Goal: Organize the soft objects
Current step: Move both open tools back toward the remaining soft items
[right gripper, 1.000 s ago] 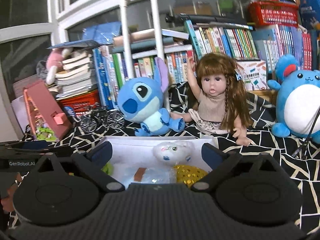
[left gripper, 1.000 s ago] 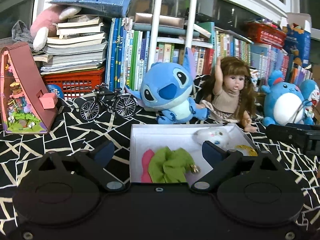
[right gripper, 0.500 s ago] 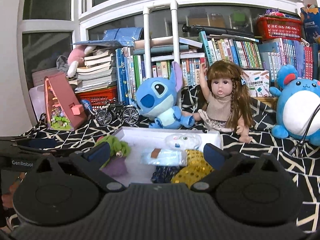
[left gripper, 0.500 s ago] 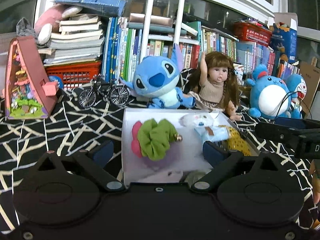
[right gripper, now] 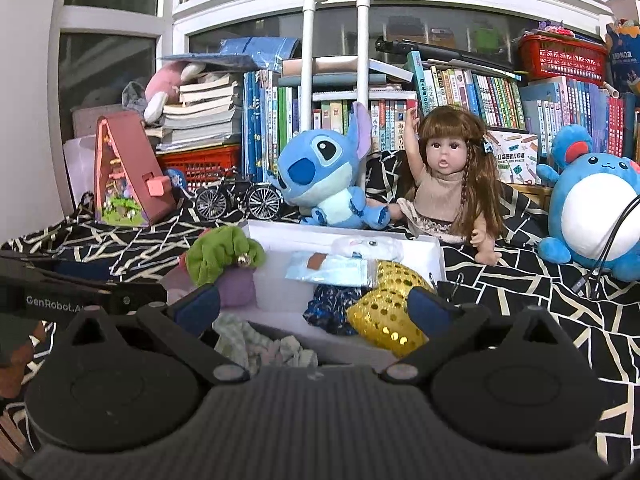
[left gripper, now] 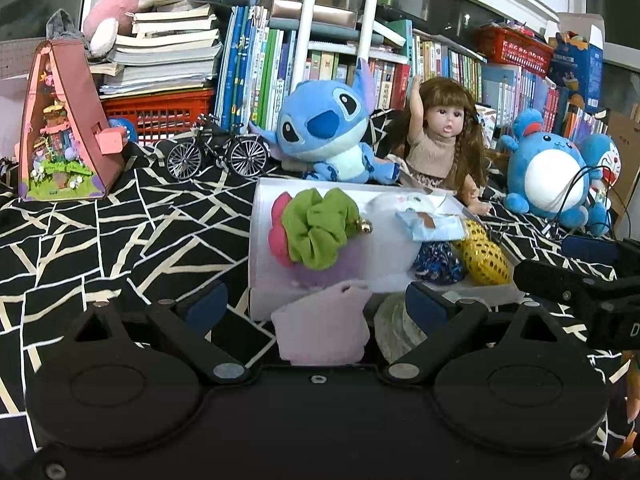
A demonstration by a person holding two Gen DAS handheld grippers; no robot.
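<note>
A white box (left gripper: 260, 216) (right gripper: 280, 236) on the patterned cloth holds soft items: a green scrunchie (left gripper: 316, 224) (right gripper: 224, 256), a pink scrunchie (left gripper: 278, 228), a white plush (left gripper: 396, 206), a light blue packet (left gripper: 434, 226) (right gripper: 332, 270), a dark blue scrunchie (left gripper: 436, 266) and a gold sequin pouch (left gripper: 482, 256) (right gripper: 384, 312). In front of the box lie a pale pink cloth (left gripper: 324, 328) and a green striped cloth (left gripper: 400, 328) (right gripper: 256, 344). My left gripper (left gripper: 316, 308) is open above them. My right gripper (right gripper: 316, 306) is open over the box's near edge.
Behind the box sit a Stitch plush (left gripper: 332, 132), a doll (left gripper: 440, 140) and a blue round plush (left gripper: 552, 176). A model bicycle (left gripper: 218, 154) and a pink toy house (left gripper: 64, 128) stand at the left. Bookshelves fill the back.
Both grippers have pulled back and risen from the box, so more of the box and the cloths in front of it now show. Both stay open.
</note>
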